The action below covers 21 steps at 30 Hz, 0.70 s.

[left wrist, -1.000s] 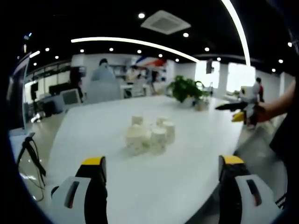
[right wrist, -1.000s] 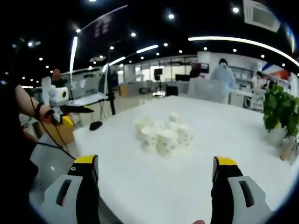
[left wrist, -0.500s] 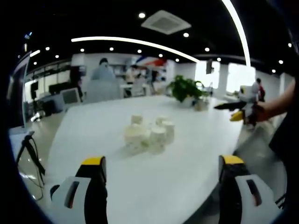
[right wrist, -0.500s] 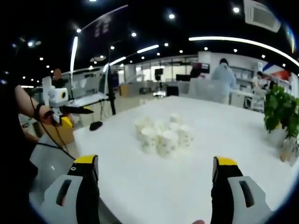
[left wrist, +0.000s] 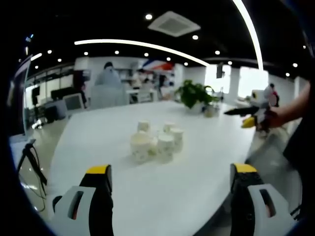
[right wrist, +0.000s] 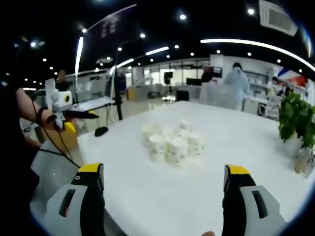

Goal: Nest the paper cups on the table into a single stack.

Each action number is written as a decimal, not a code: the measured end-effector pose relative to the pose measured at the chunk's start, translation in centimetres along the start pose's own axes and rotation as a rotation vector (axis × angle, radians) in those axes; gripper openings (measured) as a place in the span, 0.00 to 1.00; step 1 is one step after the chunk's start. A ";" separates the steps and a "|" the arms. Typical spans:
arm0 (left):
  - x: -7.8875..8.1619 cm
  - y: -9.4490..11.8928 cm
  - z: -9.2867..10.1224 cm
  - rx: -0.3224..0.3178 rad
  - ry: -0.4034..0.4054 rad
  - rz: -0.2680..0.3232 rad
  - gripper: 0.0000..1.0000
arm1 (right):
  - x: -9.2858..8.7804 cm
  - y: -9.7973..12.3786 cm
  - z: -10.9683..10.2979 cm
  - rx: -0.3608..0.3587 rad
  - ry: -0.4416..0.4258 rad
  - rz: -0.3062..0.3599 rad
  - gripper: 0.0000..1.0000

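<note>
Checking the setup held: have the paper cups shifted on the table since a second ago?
No. The paper cups keep their cluster and their place relative to the table edge; only the camera drifted.

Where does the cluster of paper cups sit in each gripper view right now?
Left gripper view: the paper cups stand clustered just left of centre on the white table, between and beyond the jaws.
Right gripper view: the paper cups cluster near centre, on the same table.
Shared landmark: the potted plant, behind the cups in the left gripper view, at the right edge in the right.
</note>
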State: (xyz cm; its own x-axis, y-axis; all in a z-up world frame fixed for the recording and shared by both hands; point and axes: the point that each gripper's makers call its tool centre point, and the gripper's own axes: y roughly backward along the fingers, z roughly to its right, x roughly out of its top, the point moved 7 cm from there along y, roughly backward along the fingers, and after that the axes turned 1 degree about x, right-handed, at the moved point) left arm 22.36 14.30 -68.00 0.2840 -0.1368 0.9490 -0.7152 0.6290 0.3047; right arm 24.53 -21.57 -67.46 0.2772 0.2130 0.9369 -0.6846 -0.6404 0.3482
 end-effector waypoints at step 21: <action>-0.4 0.2 -0.5 0.024 0.007 -0.003 1.00 | 2.3 -2.8 0.6 0.055 0.062 0.011 0.98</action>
State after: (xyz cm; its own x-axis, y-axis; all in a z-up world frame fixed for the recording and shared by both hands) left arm 22.46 14.85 -68.33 0.2908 -0.1336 0.9474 -0.7291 0.6102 0.3099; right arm 27.49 -19.67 -66.31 0.2266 0.2500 0.9413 -0.6489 -0.6820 0.3374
